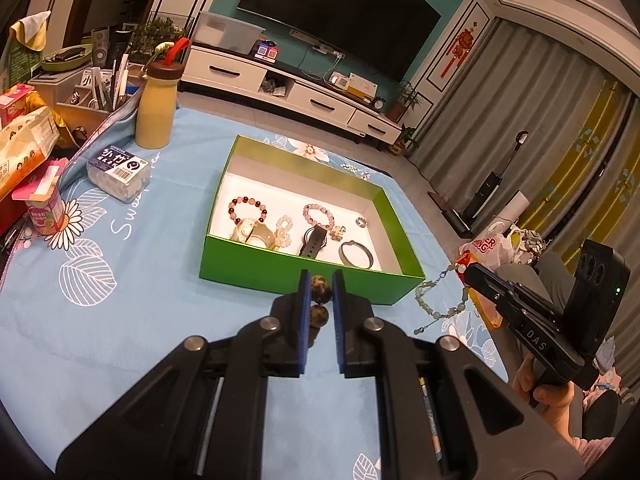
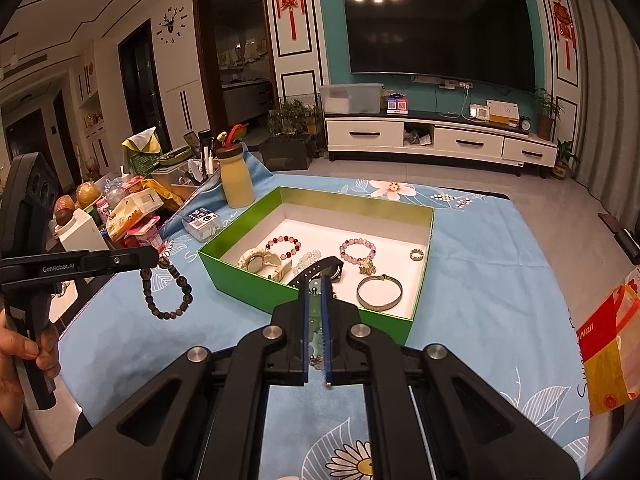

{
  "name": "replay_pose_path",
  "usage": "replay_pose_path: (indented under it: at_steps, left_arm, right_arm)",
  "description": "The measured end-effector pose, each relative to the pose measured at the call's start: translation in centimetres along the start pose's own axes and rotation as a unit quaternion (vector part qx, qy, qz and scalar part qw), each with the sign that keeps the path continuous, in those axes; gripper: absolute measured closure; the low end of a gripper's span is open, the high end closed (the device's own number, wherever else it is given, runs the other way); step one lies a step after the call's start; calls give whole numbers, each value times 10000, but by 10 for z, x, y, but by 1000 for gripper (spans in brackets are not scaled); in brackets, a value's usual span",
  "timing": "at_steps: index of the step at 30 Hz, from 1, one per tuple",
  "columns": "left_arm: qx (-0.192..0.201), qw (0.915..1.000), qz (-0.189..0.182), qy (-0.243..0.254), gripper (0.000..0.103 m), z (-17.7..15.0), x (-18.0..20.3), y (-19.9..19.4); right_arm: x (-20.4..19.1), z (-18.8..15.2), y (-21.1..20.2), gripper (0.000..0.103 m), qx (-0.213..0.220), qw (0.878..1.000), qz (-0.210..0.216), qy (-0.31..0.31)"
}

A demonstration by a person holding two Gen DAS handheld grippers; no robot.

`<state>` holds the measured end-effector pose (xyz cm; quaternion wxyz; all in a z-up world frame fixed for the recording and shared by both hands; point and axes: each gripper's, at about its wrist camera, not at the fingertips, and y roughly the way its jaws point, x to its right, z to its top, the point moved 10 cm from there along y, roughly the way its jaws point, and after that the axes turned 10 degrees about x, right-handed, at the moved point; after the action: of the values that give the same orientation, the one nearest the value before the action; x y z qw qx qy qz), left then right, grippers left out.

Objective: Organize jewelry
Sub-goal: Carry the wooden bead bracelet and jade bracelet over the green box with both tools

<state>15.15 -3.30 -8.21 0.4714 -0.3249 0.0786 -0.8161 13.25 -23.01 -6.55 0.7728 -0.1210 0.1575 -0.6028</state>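
Note:
A green box (image 1: pixel 280 270) (image 2: pixel 256 286) with a white floor stands on the blue cloth and holds several bracelets, a watch, a bangle (image 2: pixel 379 293) and a ring (image 2: pixel 416 255). My left gripper (image 1: pixel 321 280) (image 2: pixel 154 259) is shut on a dark brown bead bracelet (image 1: pixel 320 289) (image 2: pixel 166 294), which hangs in the air left of the box. My right gripper (image 2: pixel 316 283) (image 1: pixel 466 270) is shut on a pale green bead bracelet (image 1: pixel 438 298) (image 2: pixel 316 340), held in the air just before the box's near right corner.
A yellow bottle (image 1: pixel 157 110) (image 2: pixel 237 178), a clear cotton-swab box (image 1: pixel 118 175) and snack packets (image 1: pixel 24 148) crowd the table's left side. A red and yellow bag (image 2: pixel 610 348) lies at the right edge. A TV and cabinet stand behind.

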Motion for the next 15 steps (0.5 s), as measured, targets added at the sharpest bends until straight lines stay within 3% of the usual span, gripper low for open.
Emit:
replay_pose_path:
  at_steps: [15]
  left_arm:
    - [17,9999,-111,53,93,17,10,11]
  right_arm:
    - [1,12,4,98,83,10000,42,-11]
